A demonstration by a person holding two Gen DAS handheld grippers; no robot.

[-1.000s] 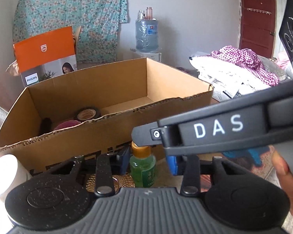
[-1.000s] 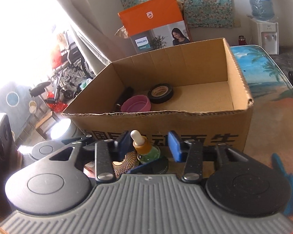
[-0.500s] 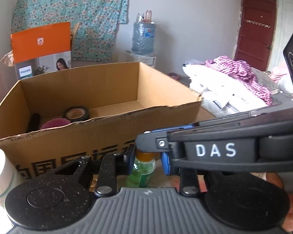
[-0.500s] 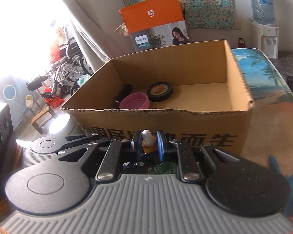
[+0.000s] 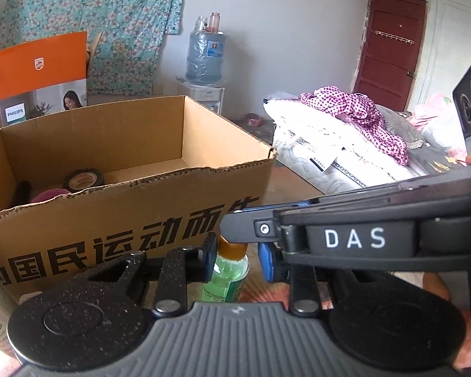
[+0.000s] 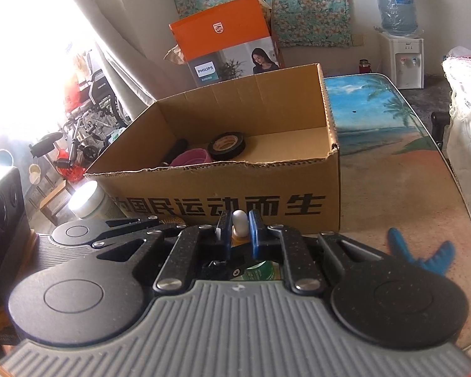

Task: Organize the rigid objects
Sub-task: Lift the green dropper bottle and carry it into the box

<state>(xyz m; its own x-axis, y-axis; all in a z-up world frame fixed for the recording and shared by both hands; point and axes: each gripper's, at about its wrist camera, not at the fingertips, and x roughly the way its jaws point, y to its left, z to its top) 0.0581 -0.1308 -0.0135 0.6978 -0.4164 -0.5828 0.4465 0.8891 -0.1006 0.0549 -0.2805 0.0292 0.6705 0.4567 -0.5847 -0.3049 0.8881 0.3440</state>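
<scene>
left fingers: clamped on green bottle
right fingers: pinching its white dropper cap
box: just behind, tape inside

At the bottom centre of the frame, the right gripper has its blue pads closed on the white rubber bulb of a small dropper bottle. Behind it, mid-frame, stands an open brown cardboard box with black printed characters on its near wall. Inside at the left lie a black roll of tape and a pink round bowl, just beside each other. A beach-printed tabletop fills the right of the frame.
</scene>
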